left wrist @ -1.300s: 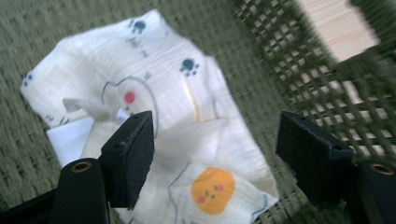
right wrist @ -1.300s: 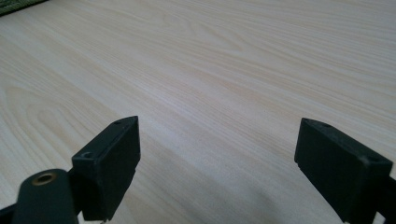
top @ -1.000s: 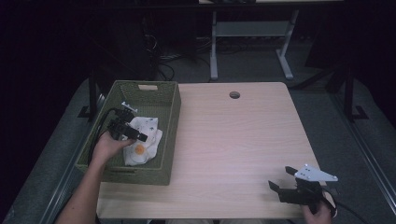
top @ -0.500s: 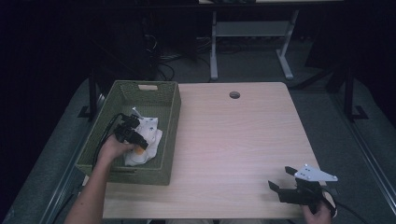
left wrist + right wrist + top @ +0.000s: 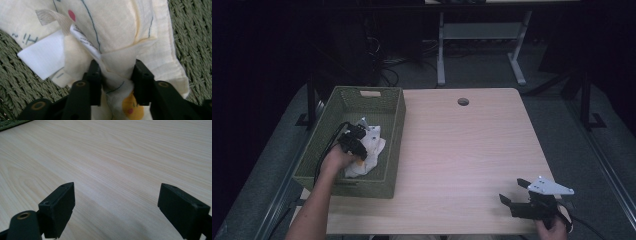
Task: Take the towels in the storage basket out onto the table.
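A cream cloth [image 5: 368,152] with small printed figures and white labels lies bunched in the green woven basket [image 5: 394,125] at the table's left. My left gripper [image 5: 354,142] reaches into the basket and is shut on a fold of the cloth [image 5: 117,30]; the fabric is pinched between its two black jaws at my left gripper [image 5: 117,80]. Near the table's front right corner my right gripper [image 5: 516,192] rests low over the wood, open, with nothing between its fingers. In the right gripper view my right gripper [image 5: 116,202] has bare tabletop between its jaws.
The light wooden table [image 5: 462,150] has a round cable hole [image 5: 463,101] near its far edge. A corner of the basket [image 5: 10,123] shows at the top left of the right gripper view. A white desk frame [image 5: 477,35] stands on the dark floor behind.
My left hand and gripper have drawn back toward the basket's near left, and the cloth has shifted with them. The right gripper has stayed put.
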Motion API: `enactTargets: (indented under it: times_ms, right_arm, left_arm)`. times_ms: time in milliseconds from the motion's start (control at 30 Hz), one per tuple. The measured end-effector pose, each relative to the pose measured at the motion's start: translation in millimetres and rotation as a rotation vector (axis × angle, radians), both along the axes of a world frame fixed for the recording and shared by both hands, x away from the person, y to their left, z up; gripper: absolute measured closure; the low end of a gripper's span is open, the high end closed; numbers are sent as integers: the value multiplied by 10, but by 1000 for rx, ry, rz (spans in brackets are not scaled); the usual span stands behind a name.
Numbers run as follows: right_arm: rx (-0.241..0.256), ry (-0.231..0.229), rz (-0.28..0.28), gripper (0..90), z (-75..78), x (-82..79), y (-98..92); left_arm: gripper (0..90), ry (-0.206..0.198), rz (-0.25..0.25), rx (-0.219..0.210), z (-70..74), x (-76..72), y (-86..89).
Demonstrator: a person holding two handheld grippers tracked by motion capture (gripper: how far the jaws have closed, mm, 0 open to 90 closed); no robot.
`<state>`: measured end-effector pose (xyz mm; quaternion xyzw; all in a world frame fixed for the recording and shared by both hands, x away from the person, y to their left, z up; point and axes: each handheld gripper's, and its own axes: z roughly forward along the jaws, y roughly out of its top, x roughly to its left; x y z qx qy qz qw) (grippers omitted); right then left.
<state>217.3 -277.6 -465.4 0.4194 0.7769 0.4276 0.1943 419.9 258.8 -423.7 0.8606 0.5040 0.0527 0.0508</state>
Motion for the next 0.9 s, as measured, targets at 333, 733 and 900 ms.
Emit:
enactTargets:
  times_ms: [333,733,900]
  right_arm:
    - [1,6,-4,139,-9,-3,4]
    - [6,3,-14,139,-5,-2,-4]
    - [5,2,-17,139,-7,3,-3]
  left_arm:
    - [744,-54,46,-113,186,-51,205]
    - [739,-189,101,-302,503,-206,392]
    - [739,-193,108,-329,533,-198,437]
